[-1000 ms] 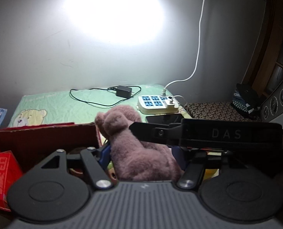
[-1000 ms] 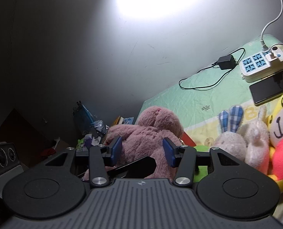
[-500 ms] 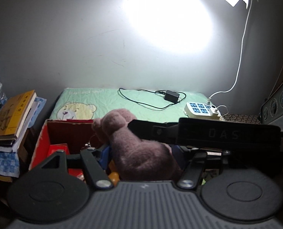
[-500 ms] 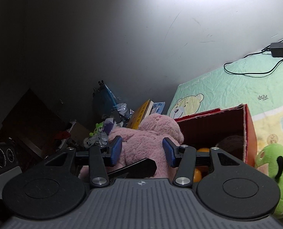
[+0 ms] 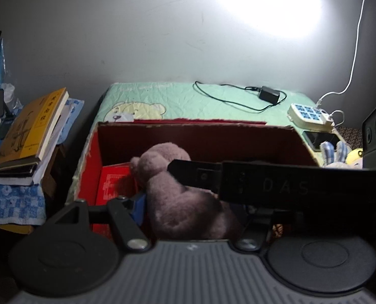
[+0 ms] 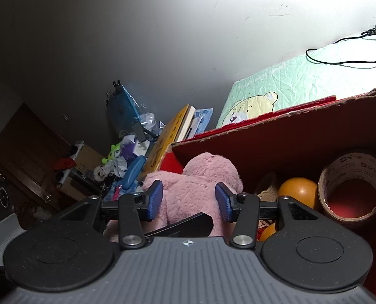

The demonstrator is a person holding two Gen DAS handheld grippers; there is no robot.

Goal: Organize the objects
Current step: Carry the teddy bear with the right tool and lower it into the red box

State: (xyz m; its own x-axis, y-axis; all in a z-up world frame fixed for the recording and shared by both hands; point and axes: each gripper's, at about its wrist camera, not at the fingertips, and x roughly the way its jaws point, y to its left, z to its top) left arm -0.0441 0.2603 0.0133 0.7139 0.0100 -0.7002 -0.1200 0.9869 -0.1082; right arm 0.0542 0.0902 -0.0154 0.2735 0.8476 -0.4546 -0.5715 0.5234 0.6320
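A fuzzy pink plush bear (image 6: 200, 177) sits between the blue pads of the right gripper (image 6: 189, 200), the jaws closed against its soft flanks, its body hanging over the open top of a red cardboard box (image 6: 302, 136) with ragged, worn edges. The left gripper (image 5: 188, 205) also flanks the toy (image 5: 177, 192), one blue pad pressed to its side; its other finger is hidden behind the right tool's black body, so whether it grips cannot be told. From the right wrist, the box's contents show: one wide roll of brown tape (image 6: 352, 187) lying on its side, hollow core facing out, and two smooth orange balls, one (image 6: 298, 192) beside the roll and one (image 6: 267, 231) half hidden lower down. The left wrist shows instead a flat red printed packet (image 5: 117, 182) leaning in the box's left corner. Only that view takes in the cream power strip (image 5: 309, 112) with blue sockets, a dark phone (image 5: 319, 139) next to it, and more soft toys (image 5: 337, 152) at the far right. Both views catch the crinkled mint-green bear-print cloth (image 5: 177, 101), one black adapter (image 5: 270, 95) with its looping cord, and a stack of books topped by a yellow paperback (image 5: 28, 129). The right wrist alone reveals a dim clutter pile (image 6: 122, 152) of bags and a small green figure against the grey wall.
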